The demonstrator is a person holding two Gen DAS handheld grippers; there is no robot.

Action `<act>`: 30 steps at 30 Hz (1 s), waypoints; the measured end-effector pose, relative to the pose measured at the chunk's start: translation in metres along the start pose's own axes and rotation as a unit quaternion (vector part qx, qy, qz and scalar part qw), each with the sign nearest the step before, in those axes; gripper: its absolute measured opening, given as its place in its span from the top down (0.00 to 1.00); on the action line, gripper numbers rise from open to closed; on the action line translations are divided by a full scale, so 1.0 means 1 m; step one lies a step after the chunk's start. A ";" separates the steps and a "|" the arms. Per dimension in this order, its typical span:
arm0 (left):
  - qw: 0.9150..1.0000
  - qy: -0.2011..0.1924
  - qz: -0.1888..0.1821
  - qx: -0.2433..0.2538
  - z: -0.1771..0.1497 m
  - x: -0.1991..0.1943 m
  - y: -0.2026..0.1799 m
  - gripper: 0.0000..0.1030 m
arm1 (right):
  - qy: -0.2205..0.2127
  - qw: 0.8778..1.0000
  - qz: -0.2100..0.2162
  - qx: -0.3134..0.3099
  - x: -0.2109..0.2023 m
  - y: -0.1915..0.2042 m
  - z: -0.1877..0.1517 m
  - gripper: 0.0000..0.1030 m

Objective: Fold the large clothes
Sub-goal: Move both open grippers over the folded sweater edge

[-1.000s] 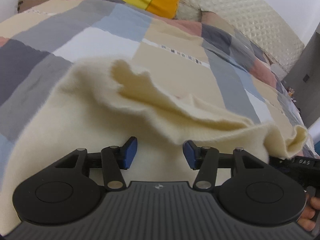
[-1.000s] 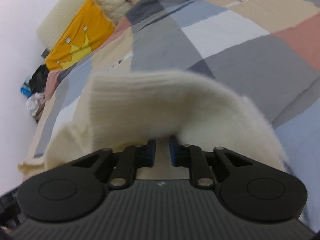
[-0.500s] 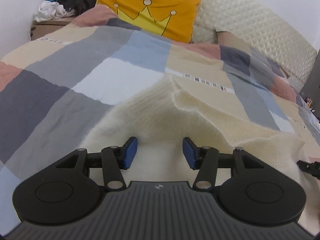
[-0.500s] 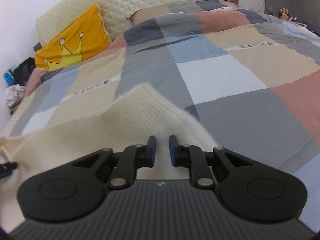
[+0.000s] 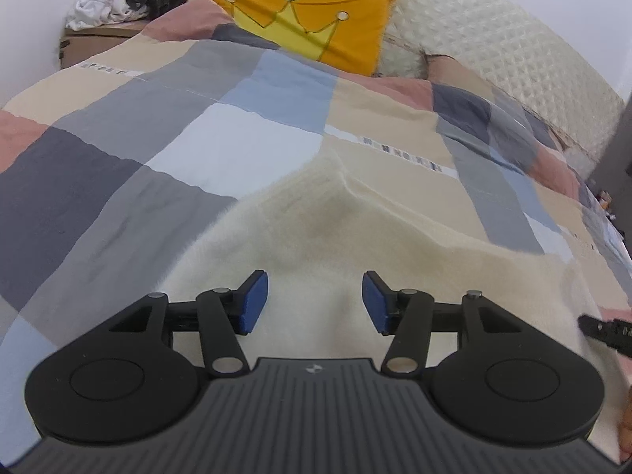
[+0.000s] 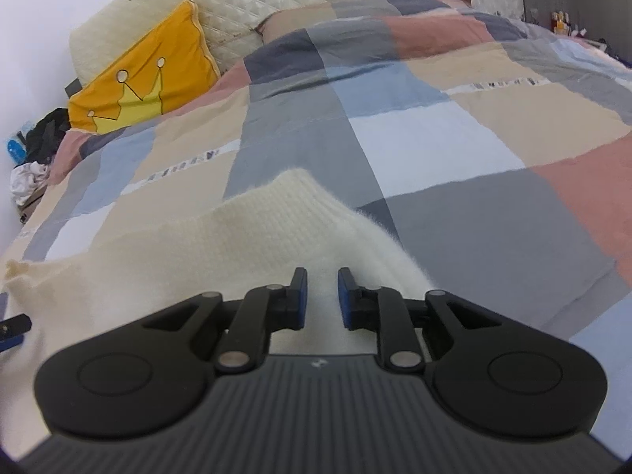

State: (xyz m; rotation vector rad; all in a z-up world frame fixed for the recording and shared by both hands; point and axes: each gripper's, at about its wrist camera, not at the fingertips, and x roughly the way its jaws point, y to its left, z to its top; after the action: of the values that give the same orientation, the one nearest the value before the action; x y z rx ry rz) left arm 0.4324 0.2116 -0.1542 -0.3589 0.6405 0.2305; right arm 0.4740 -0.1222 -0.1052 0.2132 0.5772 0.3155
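A cream fuzzy knit garment [image 5: 355, 237] lies on the patchwork bed and also shows in the right wrist view [image 6: 221, 252], with a ribbed edge at its far end. My left gripper [image 5: 315, 300] is open, its blue pads wide apart just above the garment, holding nothing. My right gripper [image 6: 320, 296] has its blue pads a small gap apart over the garment near its right corner; the cloth lies flat below them and does not look pinched. The tip of the right gripper shows at the right edge of the left wrist view [image 5: 604, 328].
The bed has a patchwork duvet [image 5: 166, 130] of grey, blue, beige and pink squares. A yellow crown pillow [image 5: 304, 23] leans on the quilted cream headboard [image 5: 513, 51]. A bedside stand with piled clothes [image 5: 118, 0] is at the far left.
The raised, rumpled fold of the garment has come down and now lies flat on the bed. My right gripper's pads have opened slightly. Both views have tilted up toward the headboard.
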 end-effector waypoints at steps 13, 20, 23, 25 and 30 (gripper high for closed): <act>0.995 -0.018 -0.019 0.093 -0.041 -0.098 -0.044 0.43 | -0.018 0.998 0.050 -0.043 -0.085 0.029 -0.021 0.79; 0.992 -0.038 -0.039 0.110 -0.067 -0.156 -0.056 0.43 | -0.035 0.995 0.085 -0.043 -0.137 0.028 -0.039 0.79; 0.992 -0.039 -0.039 0.110 -0.081 -0.177 -0.060 0.43 | -0.043 0.994 0.075 -0.070 -0.160 0.034 -0.055 0.79; 0.992 -0.040 -0.043 0.110 -0.089 -0.190 -0.064 0.42 | -0.045 0.993 0.076 -0.077 -0.174 0.037 -0.064 0.79; 0.990 -0.051 -0.058 0.115 -0.110 -0.225 -0.075 0.42 | -0.053 0.992 0.091 -0.075 -0.203 0.042 -0.082 0.79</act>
State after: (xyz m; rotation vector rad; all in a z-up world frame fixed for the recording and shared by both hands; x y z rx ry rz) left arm 0.2214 0.0774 -0.0774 -0.1598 0.5361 0.0617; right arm 0.2569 -0.1451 -0.0585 0.1367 0.4276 0.5199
